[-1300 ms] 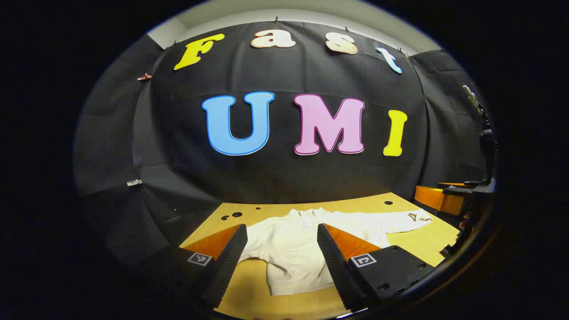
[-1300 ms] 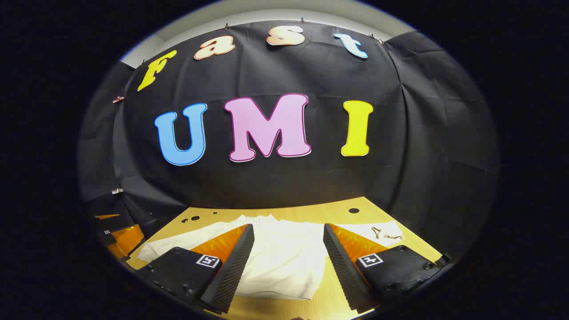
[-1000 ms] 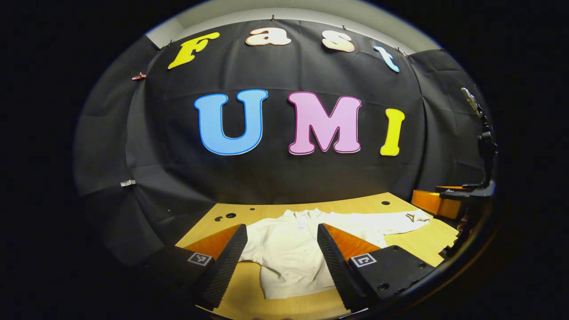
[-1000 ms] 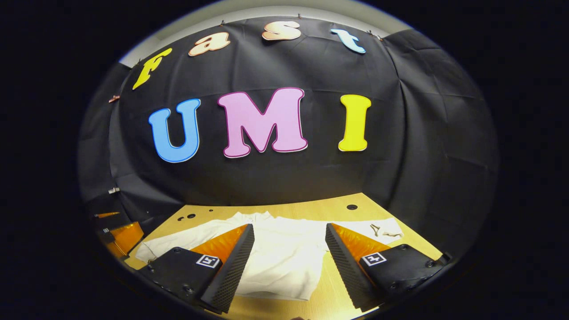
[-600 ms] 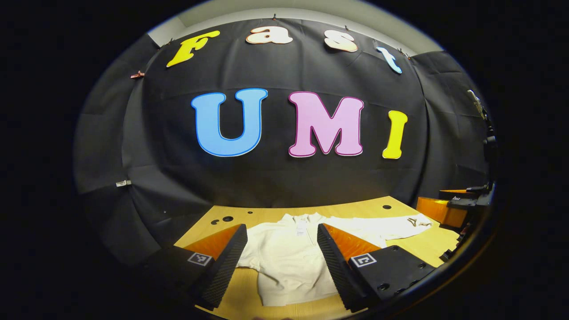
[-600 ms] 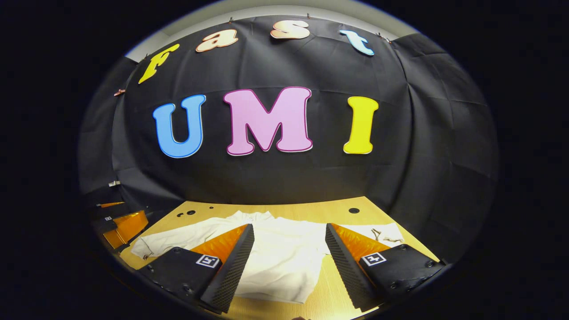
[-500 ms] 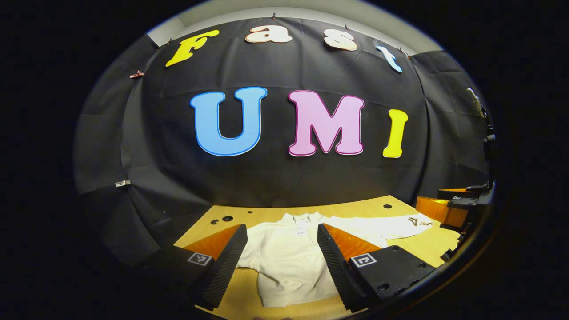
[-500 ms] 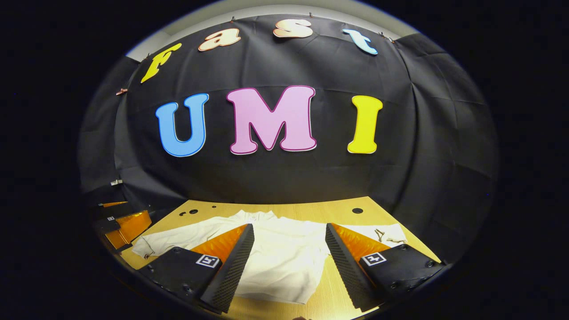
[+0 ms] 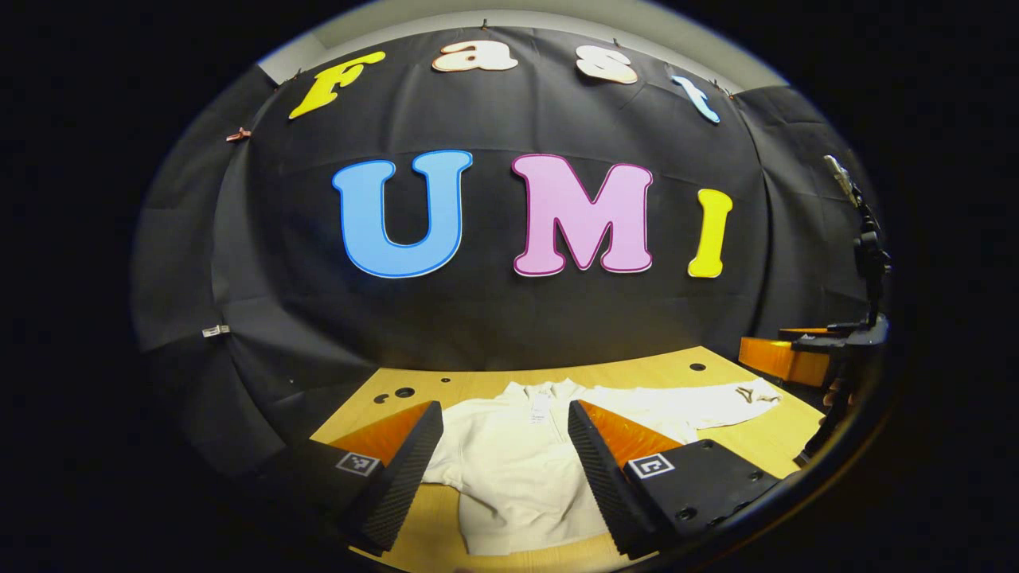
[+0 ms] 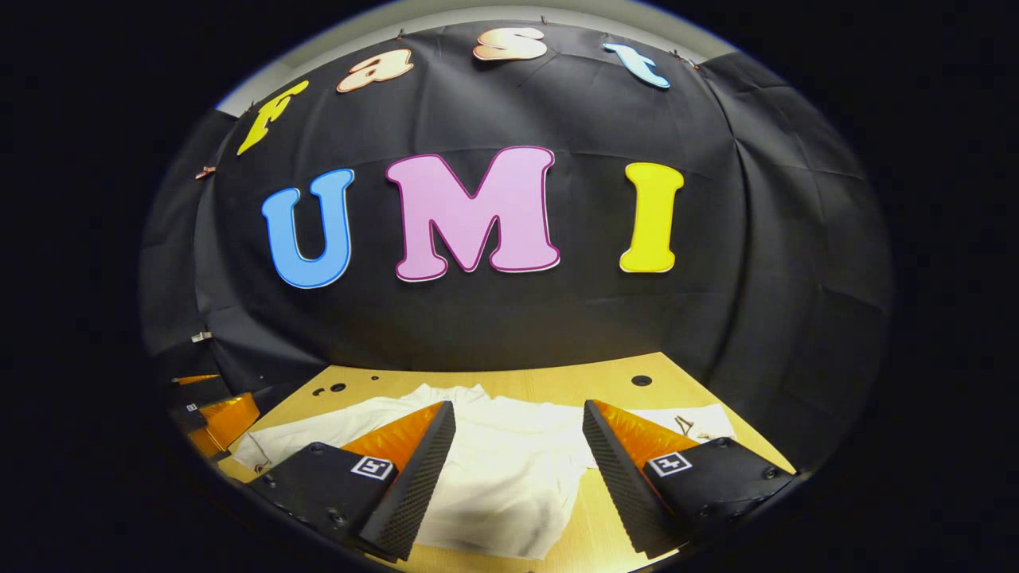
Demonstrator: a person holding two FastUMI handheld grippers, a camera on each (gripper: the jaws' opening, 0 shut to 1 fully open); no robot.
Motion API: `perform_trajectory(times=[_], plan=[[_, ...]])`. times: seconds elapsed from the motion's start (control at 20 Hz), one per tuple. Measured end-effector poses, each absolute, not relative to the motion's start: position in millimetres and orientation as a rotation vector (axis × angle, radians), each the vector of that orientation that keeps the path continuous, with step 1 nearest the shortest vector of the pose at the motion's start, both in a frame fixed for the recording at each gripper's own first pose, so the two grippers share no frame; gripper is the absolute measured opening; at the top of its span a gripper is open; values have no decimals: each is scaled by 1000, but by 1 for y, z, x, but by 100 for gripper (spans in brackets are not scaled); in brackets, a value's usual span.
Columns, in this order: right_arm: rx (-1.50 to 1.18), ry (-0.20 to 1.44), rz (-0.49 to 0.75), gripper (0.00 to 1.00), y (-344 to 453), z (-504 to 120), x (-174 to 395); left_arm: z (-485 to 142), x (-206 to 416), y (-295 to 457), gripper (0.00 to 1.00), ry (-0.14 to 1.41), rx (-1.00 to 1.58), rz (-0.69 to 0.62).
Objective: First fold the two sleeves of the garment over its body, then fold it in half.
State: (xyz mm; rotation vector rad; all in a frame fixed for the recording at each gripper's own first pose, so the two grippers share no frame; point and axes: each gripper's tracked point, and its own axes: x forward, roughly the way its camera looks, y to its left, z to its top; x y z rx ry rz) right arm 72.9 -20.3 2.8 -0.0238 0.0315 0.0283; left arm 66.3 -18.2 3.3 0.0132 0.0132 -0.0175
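Meanwhile the light wooden table (image 9: pixel 478 382) carries the white long-sleeved garment (image 9: pixel 517 469), spread flat with both sleeves out to the sides, so no fold is begun. Compared with a moment ago the views have only drifted slightly; the cloth lies as before. The left tongs (image 9: pixel 497 477) and right tongs (image 10: pixel 513 481) hover released, holding nothing. The hem's near edge and the left cuff are cut off
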Motion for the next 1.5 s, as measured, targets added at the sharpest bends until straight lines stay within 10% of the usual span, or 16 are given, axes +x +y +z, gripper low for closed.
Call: perform_trajectory(times=[1.5], plan=[[-37,414,-379,98,-319,-123,220,-30,132,-14,98,178,5,-8]])
